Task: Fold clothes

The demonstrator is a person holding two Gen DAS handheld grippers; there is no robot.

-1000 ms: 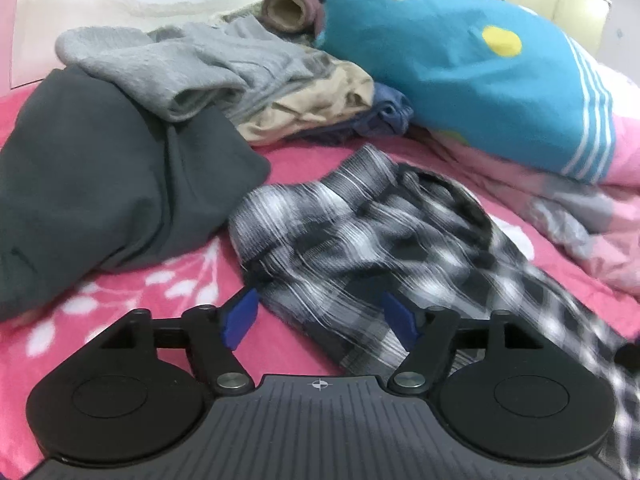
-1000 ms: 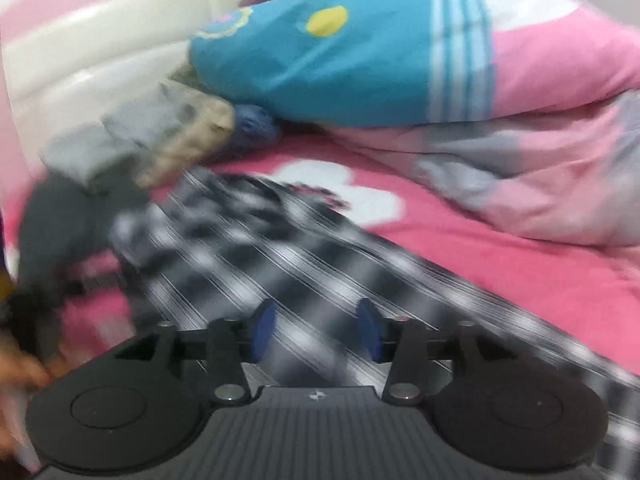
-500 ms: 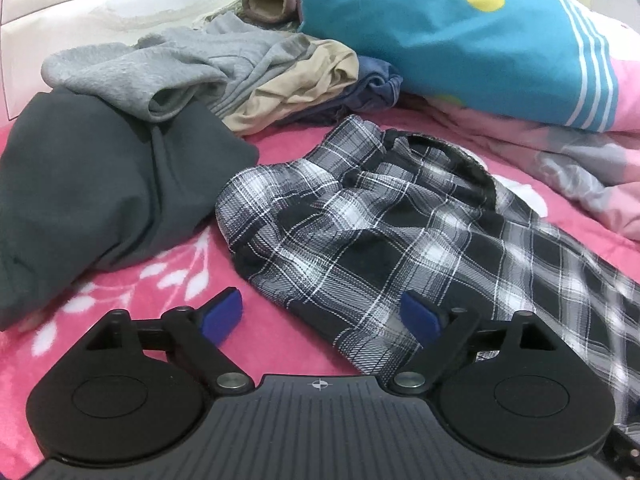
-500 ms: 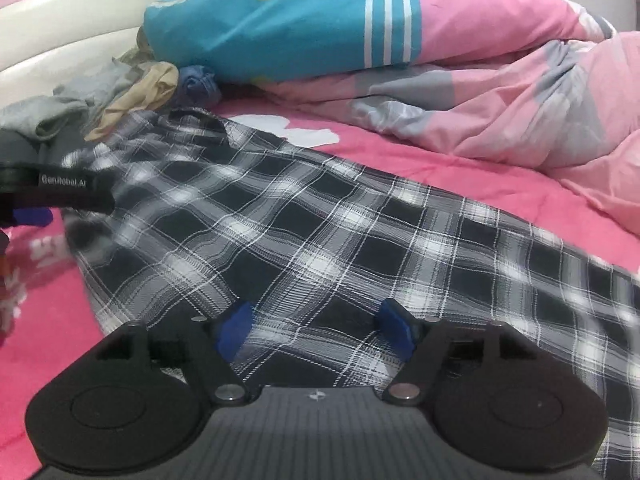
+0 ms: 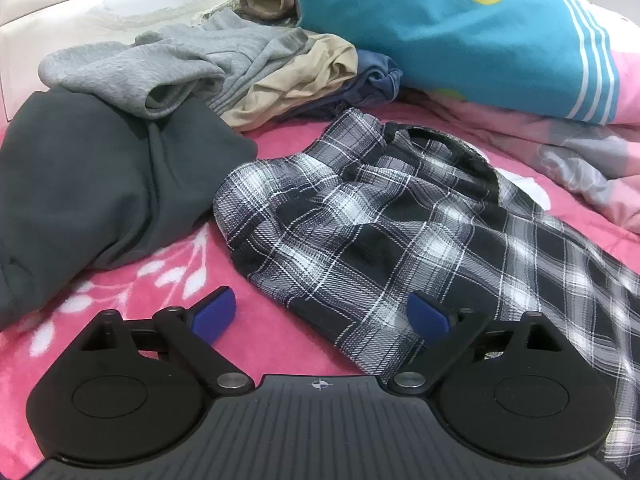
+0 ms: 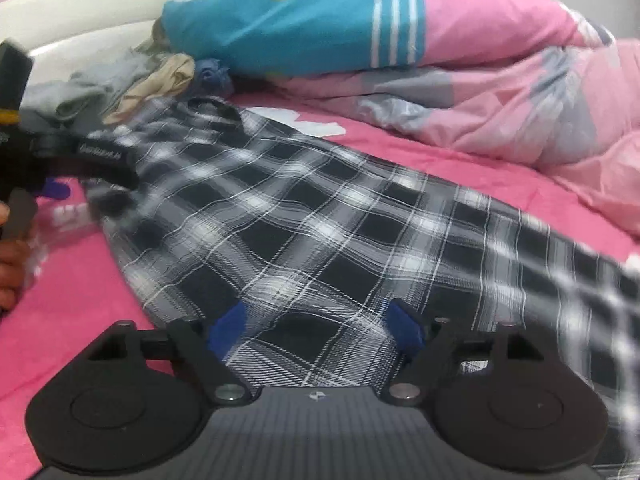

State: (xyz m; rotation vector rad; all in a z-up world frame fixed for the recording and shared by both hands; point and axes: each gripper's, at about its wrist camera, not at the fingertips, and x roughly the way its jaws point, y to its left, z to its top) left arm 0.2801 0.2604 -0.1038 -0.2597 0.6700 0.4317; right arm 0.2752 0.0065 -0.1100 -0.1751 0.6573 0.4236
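Observation:
Black-and-white plaid trousers (image 5: 384,216) lie spread on the pink bed, waistband toward the clothes pile, legs running to the right; they also show in the right wrist view (image 6: 320,232). My left gripper (image 5: 320,316) is open and empty, just in front of the waistband's near edge. My right gripper (image 6: 318,326) is open and empty, hovering low over the middle of the trousers. The left gripper shows blurred at the left of the right wrist view (image 6: 60,168).
A dark grey garment (image 5: 92,184) lies left of the trousers. Behind are a light grey top (image 5: 168,68), a beige garment (image 5: 304,80) and a blue one (image 5: 376,80). A teal and pink duvet (image 5: 460,36) is heaped at the back right.
Both grippers have opened wider. The left gripper has drawn back a little from the waistband. The right gripper has shifted along the trousers, which now lie spread out flatter.

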